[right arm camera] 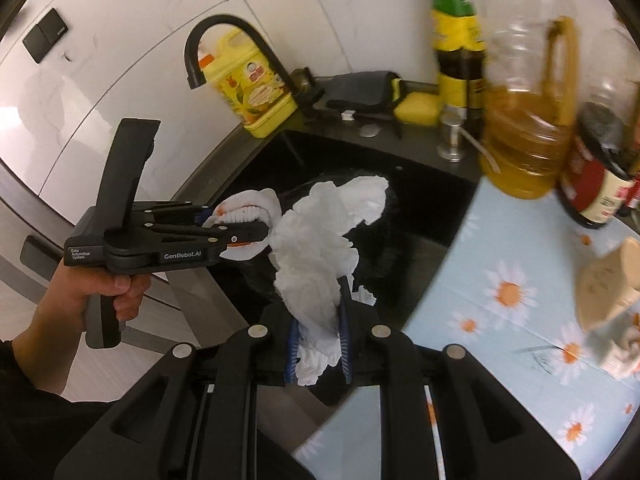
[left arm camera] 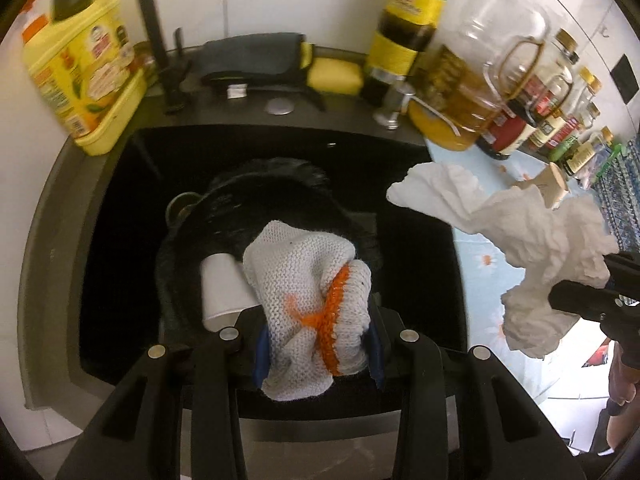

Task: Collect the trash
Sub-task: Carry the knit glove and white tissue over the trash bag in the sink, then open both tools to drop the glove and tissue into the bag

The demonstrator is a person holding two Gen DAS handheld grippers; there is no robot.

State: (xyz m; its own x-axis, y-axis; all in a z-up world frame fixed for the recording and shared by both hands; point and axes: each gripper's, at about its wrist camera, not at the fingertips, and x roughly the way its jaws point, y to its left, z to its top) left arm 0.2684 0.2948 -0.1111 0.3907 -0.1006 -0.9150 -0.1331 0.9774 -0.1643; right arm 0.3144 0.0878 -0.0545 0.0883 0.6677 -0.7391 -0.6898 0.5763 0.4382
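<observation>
Over a black sink (left arm camera: 440, 184) at frame centre, the left gripper (left arm camera: 320, 344) pinches a bunched white knit glove with orange trim (left arm camera: 304, 308), while the right gripper (right arm camera: 320, 344) clamps a crumpled white paper towel (right arm camera: 316, 256) between its blue-padded fingers (right arm camera: 293, 340); both jaws stand narrow around their loads. Below them, in the sink, sits what appears to be a black bag-lined bin (left arm camera: 280, 184), with a white paper cup (left arm camera: 222, 292) lying inside, just left of the glove. To do this step well, each gripper would likely need to be centred over the dark opening before letting go, since the towel flares wide and could catch on the rim or fall onto the flowered counter (right arm camera: 500, 280) at right. The left wrist view alone shows the cup and the bin's interior, and the towel hanging at right of frame above the counter edge. The right wrist view alone shows the person's left hand (right arm camera: 104, 296) around the gripper handle at lower left, and the curved black faucet (right arm camera: 236, 40) in the upper middle.
</observation>
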